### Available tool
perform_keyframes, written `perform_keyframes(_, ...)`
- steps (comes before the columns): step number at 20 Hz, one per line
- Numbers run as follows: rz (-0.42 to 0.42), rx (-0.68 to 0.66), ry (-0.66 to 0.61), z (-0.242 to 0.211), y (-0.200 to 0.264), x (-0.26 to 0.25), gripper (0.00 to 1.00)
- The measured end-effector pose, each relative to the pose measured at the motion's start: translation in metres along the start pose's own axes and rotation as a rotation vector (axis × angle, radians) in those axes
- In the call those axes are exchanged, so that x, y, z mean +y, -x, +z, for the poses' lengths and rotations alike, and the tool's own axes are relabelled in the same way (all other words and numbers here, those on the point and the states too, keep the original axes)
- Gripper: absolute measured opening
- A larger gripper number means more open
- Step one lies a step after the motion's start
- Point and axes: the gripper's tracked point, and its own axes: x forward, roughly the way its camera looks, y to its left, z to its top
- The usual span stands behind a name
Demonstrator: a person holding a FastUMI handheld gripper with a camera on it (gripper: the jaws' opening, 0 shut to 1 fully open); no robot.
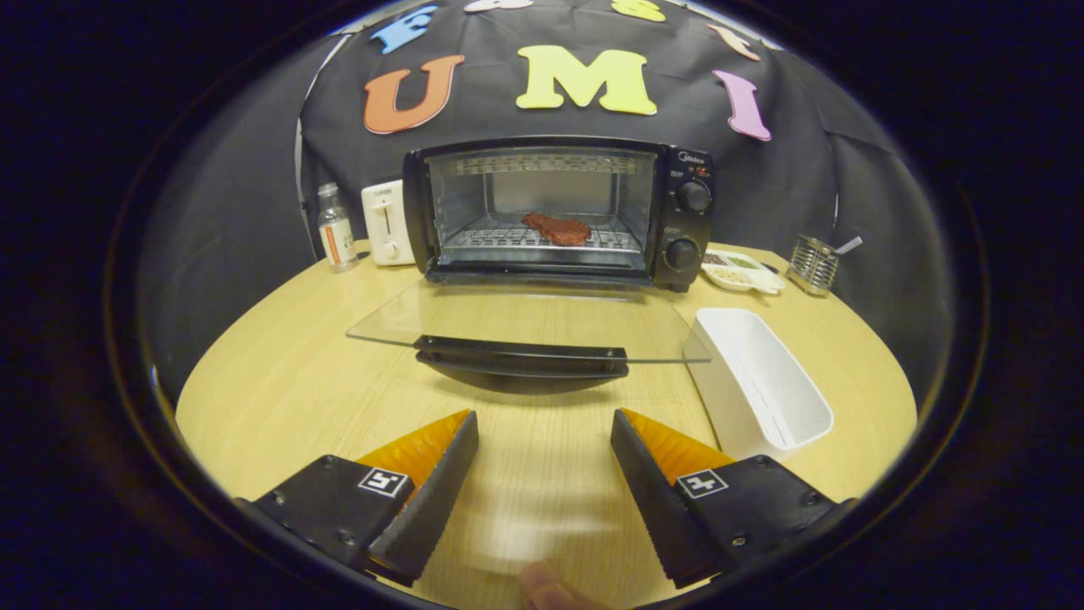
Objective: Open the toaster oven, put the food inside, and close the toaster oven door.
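A black toaster oven [686,216] stands at the back of the round wooden table [279,398]. Its glass door [474,318] lies folded down flat toward me, with the dark handle [521,354] at its near edge. A reddish-brown piece of food [556,229] rests on the wire rack inside the oven. My gripper [544,428] is open, with nothing between its fingers. It hovers over the table a little short of the door handle, roughly centred on it.
A white rectangular bin [762,385] sits right of the door, close to my right finger. Left of the oven are a white toaster [385,222] and a small bottle [336,227]. Right of it are a divided dish [741,271] and a wire holder [811,264]. A fingertip [546,589] shows at the bottom.
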Motion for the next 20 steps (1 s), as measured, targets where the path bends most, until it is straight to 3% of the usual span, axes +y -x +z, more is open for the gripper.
perform_keyframes(5, -0.039, -0.029, 0.006, 0.016, -0.014, -0.008, 1.00)
perform_keyframes(11, -0.023, -0.017, -0.027, 0.025, -0.011, -0.007, 1.00)
perform_keyframes(20, -0.006, -0.178, 0.004, 0.094, 0.012, -0.004, 1.00)
